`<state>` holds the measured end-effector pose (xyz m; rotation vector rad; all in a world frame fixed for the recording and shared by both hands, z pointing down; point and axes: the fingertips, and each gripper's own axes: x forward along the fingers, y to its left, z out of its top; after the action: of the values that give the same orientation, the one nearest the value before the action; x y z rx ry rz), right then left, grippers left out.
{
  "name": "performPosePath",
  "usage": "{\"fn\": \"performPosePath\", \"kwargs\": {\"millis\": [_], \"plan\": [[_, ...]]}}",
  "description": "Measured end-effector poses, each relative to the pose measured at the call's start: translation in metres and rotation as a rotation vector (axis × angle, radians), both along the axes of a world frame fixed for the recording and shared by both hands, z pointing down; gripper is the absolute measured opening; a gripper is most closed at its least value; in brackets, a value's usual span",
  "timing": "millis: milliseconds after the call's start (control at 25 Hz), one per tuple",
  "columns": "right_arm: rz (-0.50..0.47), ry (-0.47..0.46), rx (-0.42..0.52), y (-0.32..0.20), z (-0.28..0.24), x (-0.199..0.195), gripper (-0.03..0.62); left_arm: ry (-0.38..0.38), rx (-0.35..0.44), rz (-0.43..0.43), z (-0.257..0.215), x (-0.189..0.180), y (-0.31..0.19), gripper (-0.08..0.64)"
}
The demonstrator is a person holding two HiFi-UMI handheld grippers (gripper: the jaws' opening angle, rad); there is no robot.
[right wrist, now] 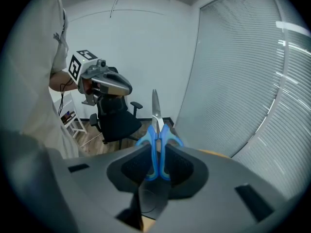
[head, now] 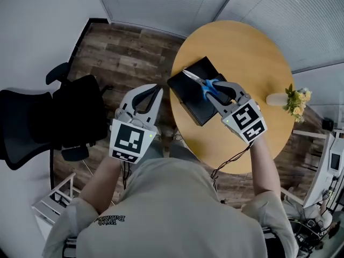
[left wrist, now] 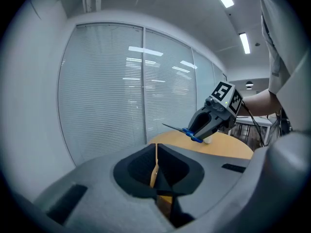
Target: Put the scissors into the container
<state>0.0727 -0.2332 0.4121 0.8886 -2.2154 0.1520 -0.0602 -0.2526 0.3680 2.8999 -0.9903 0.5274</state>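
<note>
scissors [head: 207,84] above round wooden table [head: 257,51]

- The scissors [head: 194,78]: handles partly covered by the jaws of the right gripper [head: 215,92] in the head view.
- The container [head: 191,98]: right corner hidden under scissors and right gripper.
- The chair [head: 32,122]: cut off by the head view's left edge.
- The table [left wrist: 228,147]: largely hidden behind the left gripper [left wrist: 156,154] in its own view.
- The vase [head: 275,99]: in the left gripper view only a white scrap shows; shape not determinable.
</note>
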Motion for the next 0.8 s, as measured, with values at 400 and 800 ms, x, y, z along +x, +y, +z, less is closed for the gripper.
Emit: {"fn": "performPosePath", "kwargs": {"millis": [400,800], "plan": [[-0.213,0.185,-0.104,-0.031,0.072,0.026,0.097,-0.004,-0.134,-0.073,0.044,0.02,-0.022,0.029],[-0.406,0.33,-0.171,-0.053,0.132,0.025,0.097,-0.019,-0.219,-0.158,0.098,0.027,-0.052,0.029]]}}
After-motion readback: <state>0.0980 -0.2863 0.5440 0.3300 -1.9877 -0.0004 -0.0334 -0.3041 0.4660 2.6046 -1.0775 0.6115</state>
